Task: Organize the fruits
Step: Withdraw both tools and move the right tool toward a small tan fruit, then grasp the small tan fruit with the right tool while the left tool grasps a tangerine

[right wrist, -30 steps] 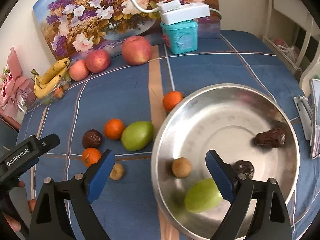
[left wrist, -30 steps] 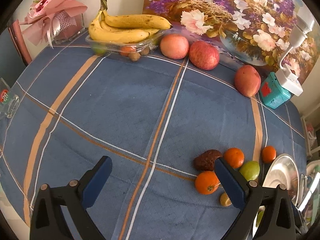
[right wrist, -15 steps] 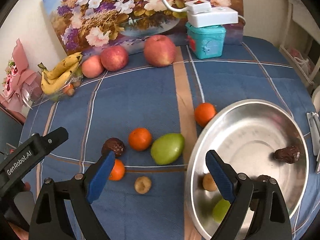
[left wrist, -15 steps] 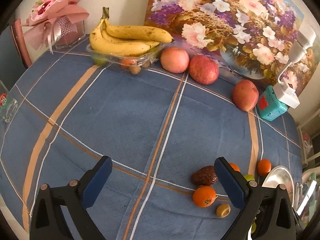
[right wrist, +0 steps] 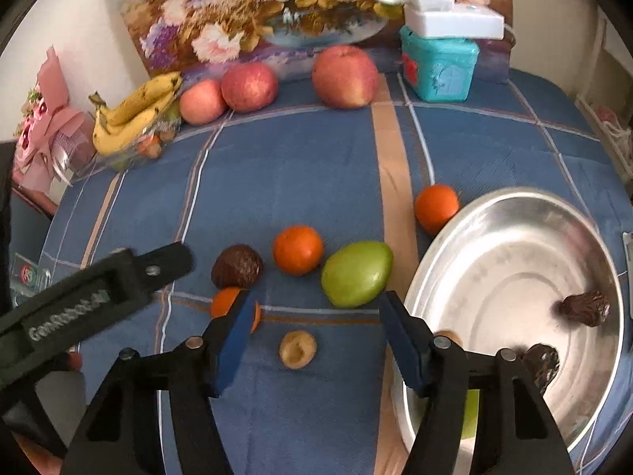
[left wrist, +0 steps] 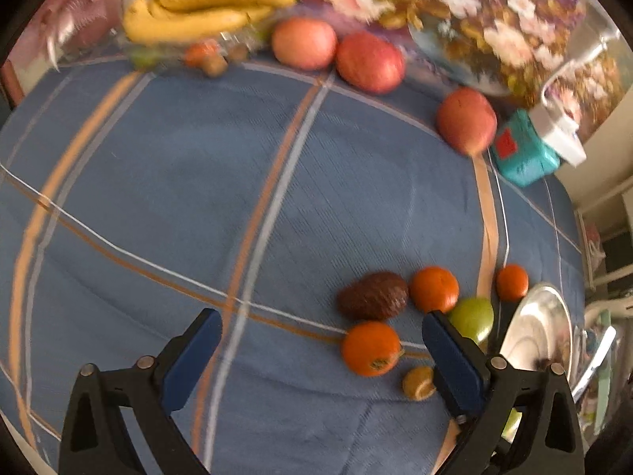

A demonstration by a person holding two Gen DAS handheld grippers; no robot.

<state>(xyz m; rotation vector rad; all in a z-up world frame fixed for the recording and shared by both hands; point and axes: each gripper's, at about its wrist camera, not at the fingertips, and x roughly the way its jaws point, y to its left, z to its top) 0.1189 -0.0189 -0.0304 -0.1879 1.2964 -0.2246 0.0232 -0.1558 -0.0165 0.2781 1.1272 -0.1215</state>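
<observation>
Currently both tools are held spread and empty: the right gripper (right wrist: 314,330) hangs low over the blue plaid tablecloth (right wrist: 285,182), and the left gripper (left wrist: 320,350) is also seen wide apart above the cloth. Between the right fingers a small tan dimpled fruit (right wrist: 297,349) is framed, lying on the cloth, apart from both pads. Just beyond it a smooth green oval fruit (right wrist: 357,273) is seen, near the rim of the steel bowl (right wrist: 510,245). An orange mandarin (right wrist: 298,250) sits just beside the green fruit, and a dark brown wrinkled fruit (right wrist: 237,266) lies left of that. A second mandarin (right wrist: 226,305) is partly hidden by the right gripper's left finger; a third mandarin (right wrist: 436,203) sits near the bowl's far rim. Two dark wrinkled dates (right wrist: 585,308) are seen inside the bowl. Three red apples (right wrist: 345,76) and a banana bunch (right wrist: 134,116) are lined along the painting (right wrist: 245,12). The left view is motion-blurred.
</observation>
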